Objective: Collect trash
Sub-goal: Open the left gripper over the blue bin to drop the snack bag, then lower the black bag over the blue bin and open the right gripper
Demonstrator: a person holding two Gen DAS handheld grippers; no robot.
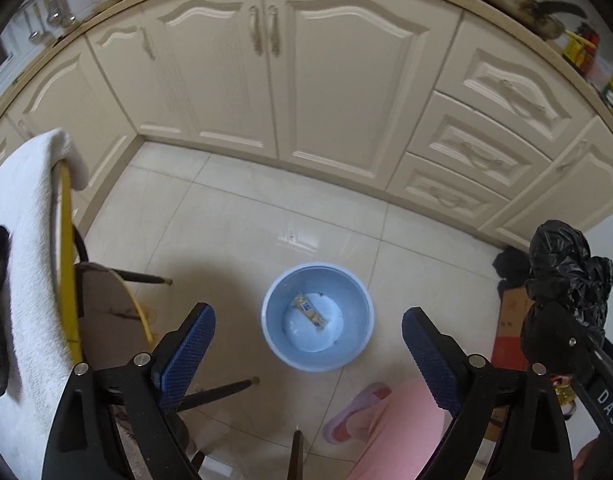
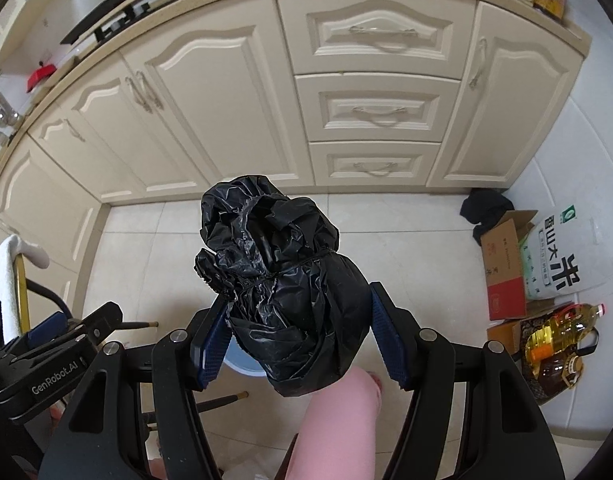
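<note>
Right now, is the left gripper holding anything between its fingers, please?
No: the left gripper stands open with nothing between its blue pads, only the blue bin on the floor far below.

1 blue bin (image 1: 274, 344), 1 wrapper (image 1: 311, 313), 1 black bag (image 2: 282, 292), 2 tongs (image 1: 308, 350) (image 2: 300, 346).

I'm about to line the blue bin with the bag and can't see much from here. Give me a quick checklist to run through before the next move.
1. Right gripper has the black trash bag: ok, both pads press its sides.
2. Left gripper free: ok, jaws wide apart, nothing between them.
3. Blue bin upright on the floor: ok.
4. Bin emptied: not ok, a small wrapper lies on its bottom.
5. Bag unfolded: not ok, it is a tied, crumpled bundle.
6. Space around the bin: cannot tell; chair legs and a pink slipper lie close by.
</note>
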